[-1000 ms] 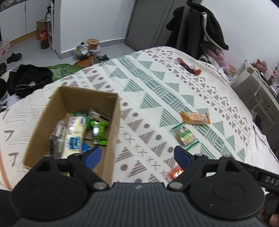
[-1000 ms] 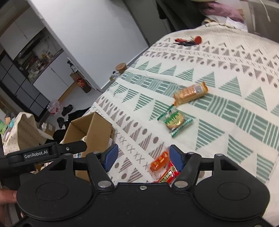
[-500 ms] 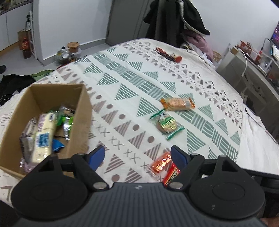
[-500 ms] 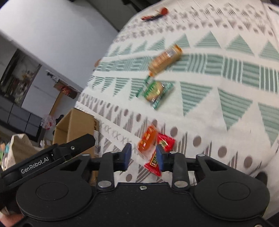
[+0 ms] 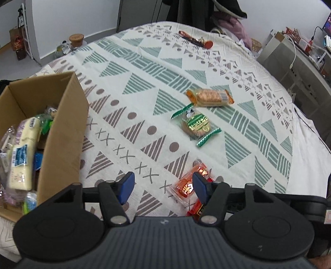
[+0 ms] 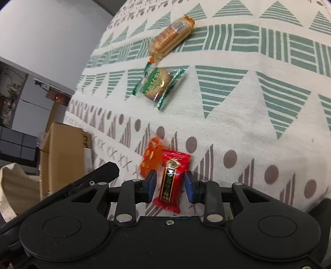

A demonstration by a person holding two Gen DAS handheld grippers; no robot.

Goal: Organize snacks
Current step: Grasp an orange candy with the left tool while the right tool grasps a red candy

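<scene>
Left gripper (image 5: 162, 187): tilted steeply down, jaws half apart and closing, blue pads bare, nothing between them; right pad's tip overlaps orange snack packet (image 5: 187, 184) beneath.
Right gripper (image 6: 170, 184): tilted steeply down, jaws narrow and closing, red candy packet (image 6: 171, 179) between blue pads; pad contact unclear.

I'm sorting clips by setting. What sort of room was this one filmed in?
Most likely a bedroom in a home: snacks lie on a bed under a patterned bedspread, clothes hang by the far wall, and a cluttered desk with cables stands alongside.
</scene>
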